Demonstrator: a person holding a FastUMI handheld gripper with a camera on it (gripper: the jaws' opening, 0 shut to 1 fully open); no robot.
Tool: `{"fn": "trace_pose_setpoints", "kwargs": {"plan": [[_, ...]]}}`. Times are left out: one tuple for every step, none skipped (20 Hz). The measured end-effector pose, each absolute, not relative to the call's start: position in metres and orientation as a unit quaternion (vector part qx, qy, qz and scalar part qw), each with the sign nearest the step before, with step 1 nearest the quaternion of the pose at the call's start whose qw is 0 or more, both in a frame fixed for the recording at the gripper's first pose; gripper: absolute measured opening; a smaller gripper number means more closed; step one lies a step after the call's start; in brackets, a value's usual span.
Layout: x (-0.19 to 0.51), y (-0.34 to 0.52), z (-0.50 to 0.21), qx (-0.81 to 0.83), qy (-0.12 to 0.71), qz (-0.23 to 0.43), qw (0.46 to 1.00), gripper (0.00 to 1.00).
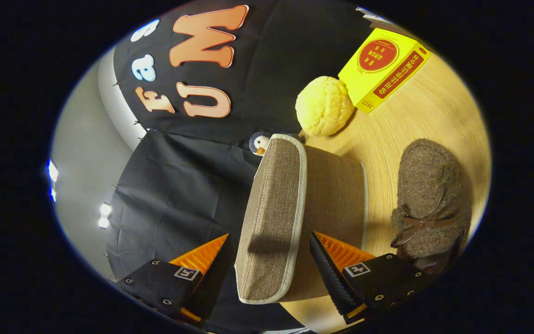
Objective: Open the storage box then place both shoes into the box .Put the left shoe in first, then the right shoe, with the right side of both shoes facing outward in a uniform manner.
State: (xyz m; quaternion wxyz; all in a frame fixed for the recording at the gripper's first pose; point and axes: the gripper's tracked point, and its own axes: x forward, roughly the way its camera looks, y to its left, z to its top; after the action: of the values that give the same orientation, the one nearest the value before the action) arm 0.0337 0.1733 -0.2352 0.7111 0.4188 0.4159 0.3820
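Note:
The storage box (334,199) is brown woven fabric with pale trim and stands on the wooden table (415,116). Its lid (274,185) is on the box, and the lid's near end lies between my fingers. My gripper (270,235) is open, one finger over the lid's top and the other beside the box wall just under the lid's trim. I cannot see either finger pressing on the lid. A brown woolly shoe (429,195) with a small bow lies on the table beside the box, past the finger on that side.
A yellow bun-shaped toy (325,105) and a yellow carton (383,65) sit on the table beyond the box. A small penguin toy (260,143) peeks out behind the lid's far corner. Black cloth forms the wall behind.

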Motion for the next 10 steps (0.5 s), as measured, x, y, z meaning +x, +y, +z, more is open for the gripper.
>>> {"fn": "trace_pose_setpoints", "kwargs": {"plan": [[0.03,0.175,-0.233,0.427,0.417,0.388,0.702,0.97],[0.029,0.179,-0.23,0.434,0.418,0.394,0.694,0.97],[0.028,0.179,-0.228,0.437,0.416,0.396,0.692,0.97],[0.03,0.179,-0.228,0.438,0.414,0.396,0.692,0.96],[0.028,0.177,-0.224,0.441,0.412,0.399,0.69,0.96],[0.03,0.175,-0.22,0.449,0.409,0.4,0.687,0.95],[0.031,0.174,-0.212,0.459,0.405,0.402,0.681,0.95],[0.034,0.173,-0.203,0.473,0.397,0.404,0.675,0.92],[0.036,0.171,-0.193,0.482,0.39,0.404,0.673,0.87],[0.037,0.173,-0.189,0.484,0.381,0.404,0.676,0.76]]}}
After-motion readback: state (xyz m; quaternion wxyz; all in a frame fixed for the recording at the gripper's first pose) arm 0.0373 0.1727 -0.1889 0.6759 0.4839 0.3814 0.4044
